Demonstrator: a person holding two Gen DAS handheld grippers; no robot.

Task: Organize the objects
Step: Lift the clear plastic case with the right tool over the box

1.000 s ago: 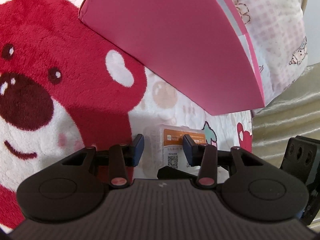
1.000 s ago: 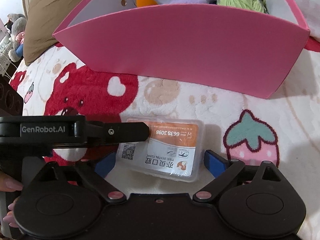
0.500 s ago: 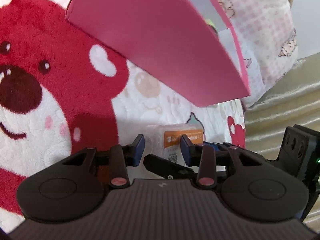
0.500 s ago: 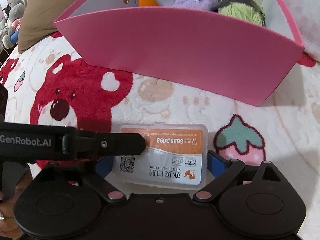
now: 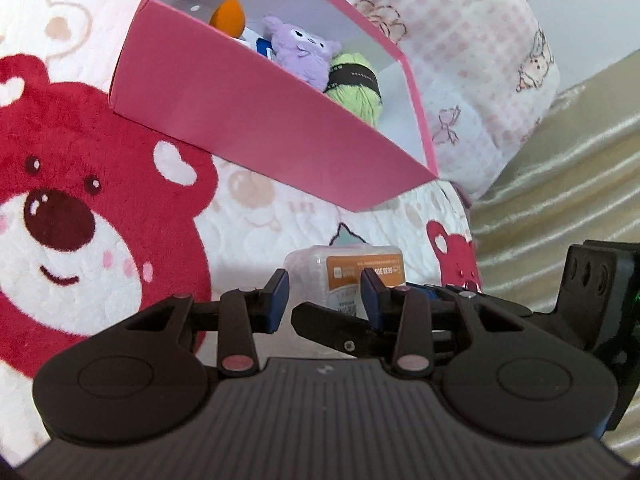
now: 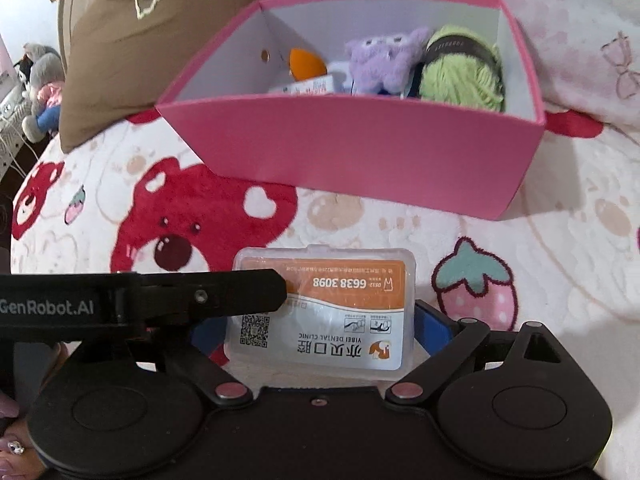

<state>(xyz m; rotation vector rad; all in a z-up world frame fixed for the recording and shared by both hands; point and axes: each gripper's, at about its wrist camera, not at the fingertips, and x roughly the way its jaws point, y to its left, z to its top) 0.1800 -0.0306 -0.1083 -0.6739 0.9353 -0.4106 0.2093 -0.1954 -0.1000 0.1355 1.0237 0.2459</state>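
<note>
Both grippers have risen, lifting the case (image 6: 320,314) off the blanket (image 6: 520,240); the bin (image 6: 360,156) now shows its inside. The right gripper (image 6: 320,328) clamps the case's ends. The left gripper (image 5: 322,296) stands part open, one finger (image 6: 224,294) on the lid.

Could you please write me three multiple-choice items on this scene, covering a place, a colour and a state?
1. Where is the purple plush? A on the blanket; B in the pink box; C on the brown pillow.
2. What colour is the yarn ball? A green; B red; C blue.
3. The pink box is: A lidded; B tipped over; C open-topped.
Answers: 1 B, it lies among the box's contents; 2 A, its strands are light green; 3 C, the contents show from above.
</note>
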